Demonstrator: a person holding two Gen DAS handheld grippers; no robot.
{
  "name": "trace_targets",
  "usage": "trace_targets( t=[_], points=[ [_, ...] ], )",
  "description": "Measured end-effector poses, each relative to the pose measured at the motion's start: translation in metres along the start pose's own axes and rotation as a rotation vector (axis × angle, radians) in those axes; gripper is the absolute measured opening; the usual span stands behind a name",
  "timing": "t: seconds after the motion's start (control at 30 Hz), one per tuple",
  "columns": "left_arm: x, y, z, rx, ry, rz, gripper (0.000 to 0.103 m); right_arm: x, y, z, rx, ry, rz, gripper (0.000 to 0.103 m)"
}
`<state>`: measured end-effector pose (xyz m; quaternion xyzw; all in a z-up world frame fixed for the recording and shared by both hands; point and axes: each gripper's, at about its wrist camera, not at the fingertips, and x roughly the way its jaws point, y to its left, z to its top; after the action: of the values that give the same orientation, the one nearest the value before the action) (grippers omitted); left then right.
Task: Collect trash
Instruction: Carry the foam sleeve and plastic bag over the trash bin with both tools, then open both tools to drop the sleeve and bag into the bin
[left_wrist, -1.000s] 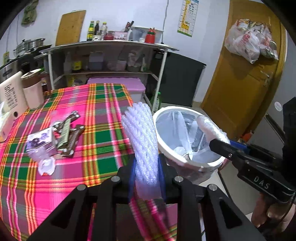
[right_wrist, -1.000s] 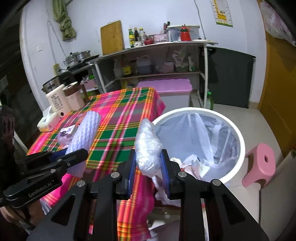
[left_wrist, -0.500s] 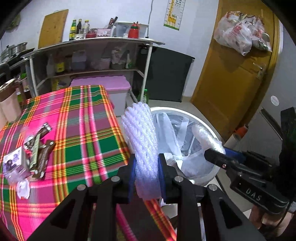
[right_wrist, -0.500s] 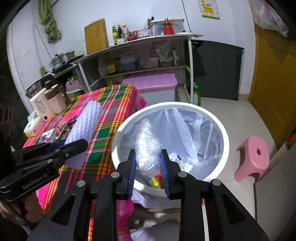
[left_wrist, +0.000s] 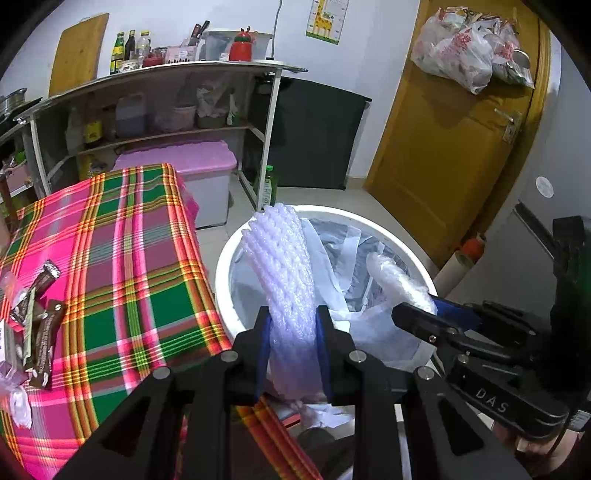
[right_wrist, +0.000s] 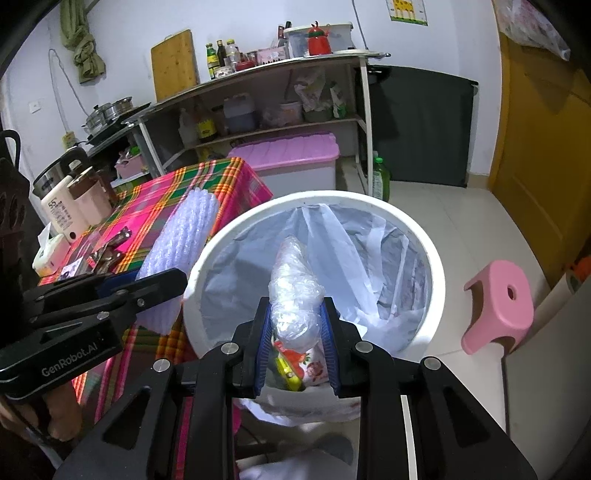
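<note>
From the left wrist, I have my left gripper (left_wrist: 293, 341) clamped on the foam net sleeve (left_wrist: 282, 269) near its lower end; its long axis points up and away, over the near rim of the white bin (left_wrist: 221, 273). It looks light, soft and springy, so a low pinch suits it. From the right wrist, my right gripper (right_wrist: 297, 326) pinches the crumpled clear plastic (right_wrist: 295, 288), upright above the bin's liner. It looks weightless and slippery; I'd hold the bunched middle.
</note>
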<state>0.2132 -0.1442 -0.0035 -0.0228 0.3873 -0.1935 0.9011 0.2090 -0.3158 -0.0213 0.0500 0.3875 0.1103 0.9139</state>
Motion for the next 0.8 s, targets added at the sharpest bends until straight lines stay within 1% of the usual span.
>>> trace_targets(
  t=[0.13, 0.23, 0.3, 0.37, 0.6, 0.8],
  points=[
    [0.004, 0.002, 0.004, -0.01, 0.004, -0.008, 0.028, 0.006, -0.004, 0.001, 0.005, 0.017, 0.001, 0.027],
    [0.006, 0.003, 0.004, -0.019, 0.004, -0.013, 0.033, 0.01, -0.004, 0.001, 0.003, 0.028, 0.003, 0.028],
    [0.006, 0.003, 0.004, -0.025, 0.004, -0.02, 0.039, 0.012, -0.003, 0.0, -0.002, 0.033, 0.005, 0.034],
    [0.006, 0.004, 0.004, -0.028, 0.003, -0.024, 0.039, 0.012, -0.003, -0.001, -0.004, 0.032, 0.007, 0.039],
    [-0.001, 0.009, 0.003, -0.042, -0.013, -0.016, 0.039, 0.005, -0.002, -0.001, -0.005, 0.019, -0.001, 0.04],
    [-0.013, 0.013, -0.001, -0.047, -0.028, -0.004, 0.039, -0.006, 0.008, 0.0, -0.023, -0.001, -0.002, 0.04]
  ],
)
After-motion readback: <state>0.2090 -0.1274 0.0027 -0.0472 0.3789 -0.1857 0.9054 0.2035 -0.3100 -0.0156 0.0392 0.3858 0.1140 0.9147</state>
